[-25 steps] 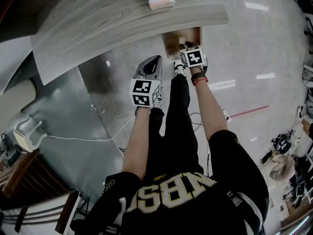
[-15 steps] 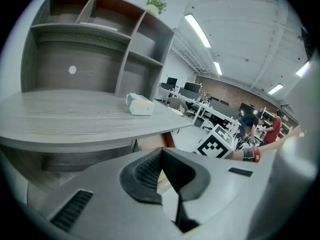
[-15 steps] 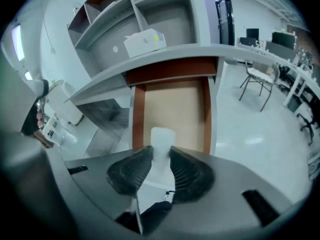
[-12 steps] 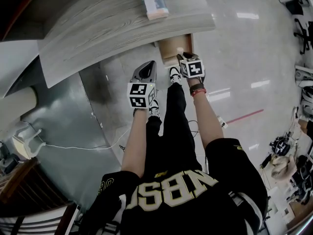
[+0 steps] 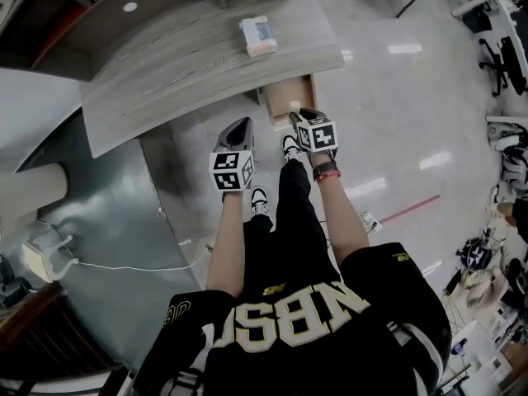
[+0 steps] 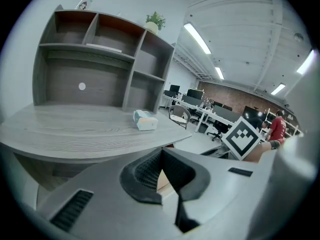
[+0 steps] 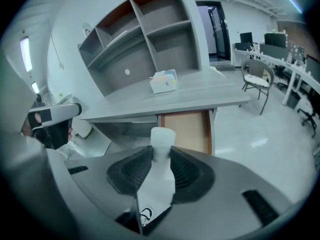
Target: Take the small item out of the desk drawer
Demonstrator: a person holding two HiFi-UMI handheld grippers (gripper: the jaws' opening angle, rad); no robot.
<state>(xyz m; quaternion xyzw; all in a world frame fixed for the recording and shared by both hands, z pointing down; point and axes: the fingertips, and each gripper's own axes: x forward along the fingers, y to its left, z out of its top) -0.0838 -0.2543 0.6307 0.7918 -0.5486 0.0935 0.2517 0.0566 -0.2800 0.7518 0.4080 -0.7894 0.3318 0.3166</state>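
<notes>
Right gripper (image 7: 161, 158) is clamped on the small white item (image 7: 162, 136). It holds the item up over the open drawer (image 7: 192, 129). So the item looks to be out already. Left gripper (image 6: 161, 156) has its jaws together, holding nothing. Little seems left to do.

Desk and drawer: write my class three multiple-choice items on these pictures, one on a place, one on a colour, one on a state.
1. Where is the box? A in a bin; B on the desk; C on a sofa.
2. What colour is the item in the right gripper? A white; B red; C black.
3. The drawer is: A shut; B removed; C open.
Answers: 1 B, it lies on the desk top; 2 A, it shows white in the right gripper view; 3 C, its wooden inside is exposed.
</notes>
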